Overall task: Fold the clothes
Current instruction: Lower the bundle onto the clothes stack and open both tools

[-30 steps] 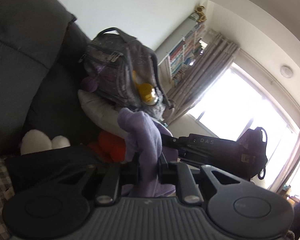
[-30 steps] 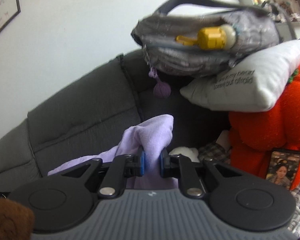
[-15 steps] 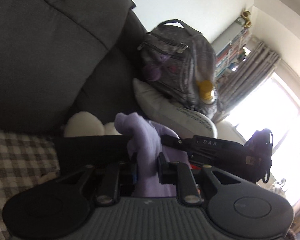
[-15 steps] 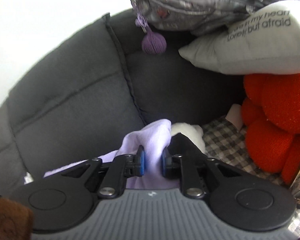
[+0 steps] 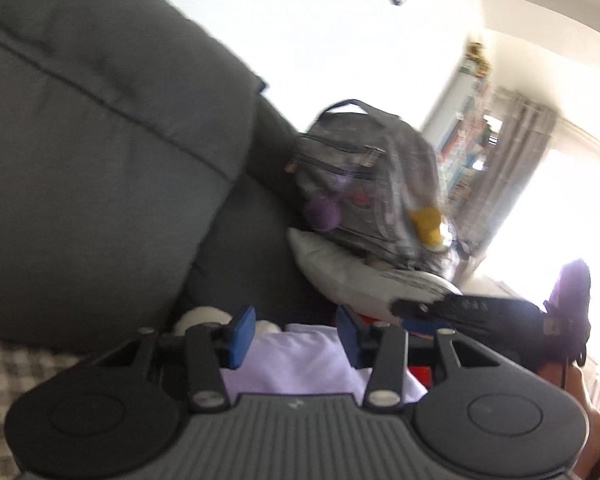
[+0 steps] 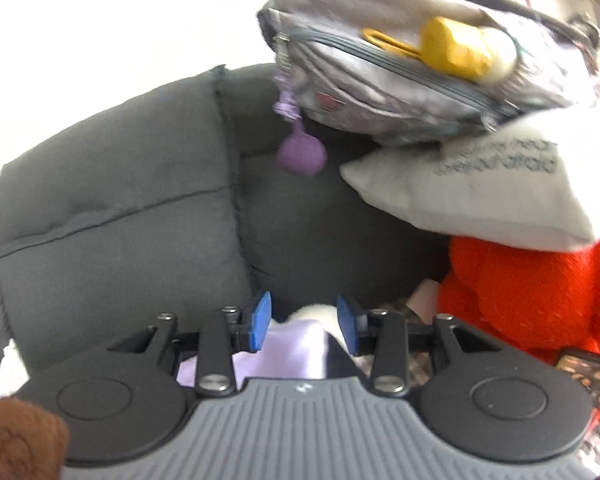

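Garment: lilac cloth lying low on the sofa, under both tongs.
Left tongs: spread wide — holding nothing.
Right tongs: likewise parted, empty.
Handling: likely light, limp, prone to bunching — best pinched at an edge or corner.

Daylight poured in from the window at the far right of the left wrist view and blew it out to pure white, with glare washing over the curtain beside it. The backpack left of the window was smeared by motion blur. In the right wrist view the backpack was likewise soft, the wall above it overexposed. The sofa bowed with fisheye distortion and lay in soft shade.
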{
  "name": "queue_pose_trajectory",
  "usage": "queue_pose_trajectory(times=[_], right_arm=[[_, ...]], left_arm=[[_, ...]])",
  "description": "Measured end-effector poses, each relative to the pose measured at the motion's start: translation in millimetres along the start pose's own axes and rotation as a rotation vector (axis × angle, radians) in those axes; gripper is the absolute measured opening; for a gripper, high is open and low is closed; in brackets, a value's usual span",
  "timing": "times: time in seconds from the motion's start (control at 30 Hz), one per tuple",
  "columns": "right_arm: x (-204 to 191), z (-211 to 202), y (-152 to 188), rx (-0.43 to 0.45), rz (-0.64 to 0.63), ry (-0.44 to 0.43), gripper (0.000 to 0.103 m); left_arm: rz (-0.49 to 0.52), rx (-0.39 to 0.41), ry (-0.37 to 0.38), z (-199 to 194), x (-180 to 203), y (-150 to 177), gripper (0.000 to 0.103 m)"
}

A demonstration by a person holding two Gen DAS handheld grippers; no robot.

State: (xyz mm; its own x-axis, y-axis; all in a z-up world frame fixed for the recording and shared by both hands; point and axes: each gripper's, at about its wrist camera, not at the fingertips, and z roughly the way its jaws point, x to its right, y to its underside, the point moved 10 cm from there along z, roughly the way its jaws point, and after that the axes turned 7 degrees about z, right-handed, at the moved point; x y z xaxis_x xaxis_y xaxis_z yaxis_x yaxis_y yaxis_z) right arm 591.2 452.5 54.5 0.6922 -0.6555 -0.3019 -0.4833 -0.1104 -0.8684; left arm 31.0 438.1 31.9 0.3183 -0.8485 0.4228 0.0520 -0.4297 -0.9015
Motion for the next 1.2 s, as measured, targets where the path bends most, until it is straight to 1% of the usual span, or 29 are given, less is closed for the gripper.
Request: queue_pose_trajectory(times=[0.03,0.17,0.23,0.27,0.33,0.4,0.5,0.57,0.63,0.73,0.83,0.9,0.97,1.0,1.03,1.1,1.2], right_arm=[[-4,3,4,-0.005,-0.01,-0.011,0.041],[-15,17,22,-0.035,-0.045,-0.042,0.041],[-15,24,30,-0.046,-0.061,-0.039,0.041],[-13,27,34,-0.044,-0.064,-0.027,0.041],[-3,33,40,-0.036,-0.042,-0.011,0.034],[10,42,48,-0.031,-0.004,0.005,0.031],[26,52,60,-0.003,0.036,0.028,0.031],[35,55,65,0.029,0.101,0.021,0.031],[39,55,68,0.061,0.133,0.016,0.031],[41,54,72,0.098,0.143,0.016,0.031],[40,51,70,0.112,0.147,0.018,0.031],[36,48,66,0.107,0.129,0.02,0.034],[31,41,60,0.1,0.114,0.019,0.036],[29,36,58,0.099,0.114,0.014,0.041],[28,29,56,0.104,0.115,0.015,0.043],[25,14,54,0.113,0.118,0.018,0.051],[25,-8,63,0.102,0.119,0.072,0.052]], left_arm=[[0.013,0.004,0.011,1,1,0,0.045],[0.041,-0.073,0.026,18,4,17,0.045],[0.045,-0.095,0.019,26,3,25,0.046],[0.052,-0.097,0.013,28,3,28,0.047],[0.064,-0.099,0.006,31,1,32,0.047],[0.062,-0.1,0.013,33,1,34,0.047],[0.073,-0.106,0.031,39,4,41,0.047],[0.099,-0.096,0.029,41,8,45,0.047],[0.13,-0.084,0.024,42,11,47,0.048],[0.165,-0.071,0.017,42,15,49,0.053],[0.17,-0.061,0.031,40,19,49,0.059],[0.169,-0.054,0.046,38,20,49,0.065],[0.169,-0.051,0.051,36,21,48,0.067],[0.169,-0.052,0.051,35,21,47,0.069],[0.161,-0.055,0.052,33,21,46,0.07],[0.137,-0.065,0.059,31,22,43,0.075],[0.122,-0.089,0.059,26,25,42,0.078]])
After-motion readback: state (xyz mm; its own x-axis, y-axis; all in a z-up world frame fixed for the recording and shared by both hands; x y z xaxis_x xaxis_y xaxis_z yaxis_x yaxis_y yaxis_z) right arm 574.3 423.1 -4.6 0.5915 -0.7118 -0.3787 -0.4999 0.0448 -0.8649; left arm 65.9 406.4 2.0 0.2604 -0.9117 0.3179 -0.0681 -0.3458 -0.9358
